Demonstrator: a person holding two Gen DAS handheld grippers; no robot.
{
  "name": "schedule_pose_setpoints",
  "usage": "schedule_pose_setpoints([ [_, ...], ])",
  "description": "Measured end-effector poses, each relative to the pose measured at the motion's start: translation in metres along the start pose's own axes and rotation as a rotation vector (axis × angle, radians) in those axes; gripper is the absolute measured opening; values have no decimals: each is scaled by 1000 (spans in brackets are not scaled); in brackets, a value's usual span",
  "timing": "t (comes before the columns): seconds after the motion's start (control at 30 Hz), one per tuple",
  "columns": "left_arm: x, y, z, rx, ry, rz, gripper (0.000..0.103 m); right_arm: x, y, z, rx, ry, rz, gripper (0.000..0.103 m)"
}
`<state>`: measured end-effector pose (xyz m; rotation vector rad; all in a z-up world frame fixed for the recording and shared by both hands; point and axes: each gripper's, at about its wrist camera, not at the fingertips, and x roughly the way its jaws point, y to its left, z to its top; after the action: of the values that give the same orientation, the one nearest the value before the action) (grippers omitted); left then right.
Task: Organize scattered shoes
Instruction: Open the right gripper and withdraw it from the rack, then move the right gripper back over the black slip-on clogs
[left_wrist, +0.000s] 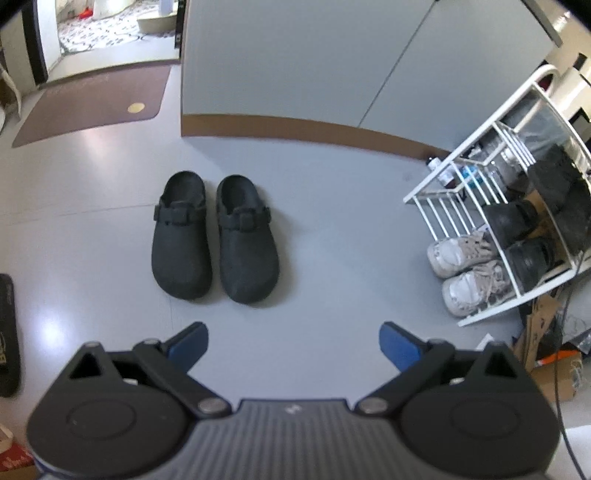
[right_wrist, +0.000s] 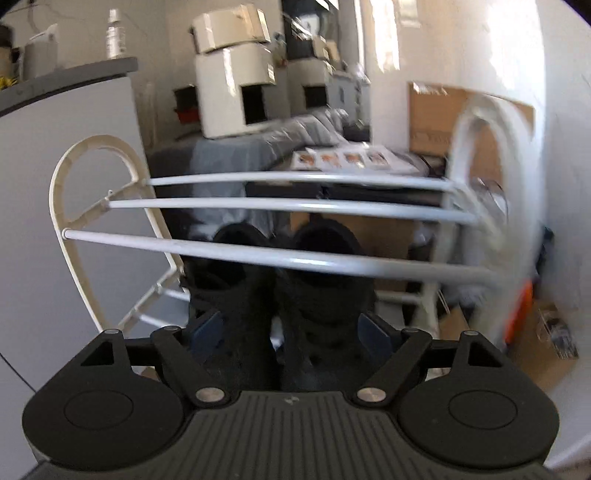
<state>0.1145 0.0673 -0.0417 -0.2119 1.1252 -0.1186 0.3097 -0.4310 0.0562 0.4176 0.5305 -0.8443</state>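
Blue-padded fingers (left_wrist: 188, 341) of the left gripper (left_wrist: 293, 341) stand wide apart over bare floor (left_wrist: 332, 266), clasping nothing; beyond them, mid-frame, a dark clog pair (left_wrist: 214, 236) sits side by side. Right gripper (right_wrist: 291, 332) fingers flank, spread apart, two black shoes (right_wrist: 280, 295) on the white rack (right_wrist: 258, 254).

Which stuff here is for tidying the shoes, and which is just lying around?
For the job:
black clogs on the floor
white shoe rack
white sneakers
black shoes on the rack

Just lying about:
brown doormat
cardboard boxes
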Motion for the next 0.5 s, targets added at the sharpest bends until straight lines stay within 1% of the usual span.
schedule_pose_setpoints([
  [0.1, -1, -4, -4, -10, 14, -19, 100, -15, -7, 0, 4, 9, 16, 85],
  [0.17, -3, -8, -9, -8, 23, -48, 100, -28, -11, -5, -24, -5, 31, 85],
  [0.27, -5, -17, -19, 0, 37, -61, 100, -39, -14, -18, -37, -13, 78, 85],
  [0.33, -7, -27, -27, 48, 48, -78, 100, -50, -13, -35, -84, -27, 122, 85],
  [0.37, -7, -33, -30, 76, 52, -82, 100, -54, -12, -43, -112, -32, 137, 85],
  [0.43, -6, -39, -36, 113, 60, -82, 100, -66, -10, -65, -178, -38, 192, 85],
  [0.5, -2, -39, -39, 91, 82, -99, 100, -75, -11, -85, -230, -24, 239, 85],
])
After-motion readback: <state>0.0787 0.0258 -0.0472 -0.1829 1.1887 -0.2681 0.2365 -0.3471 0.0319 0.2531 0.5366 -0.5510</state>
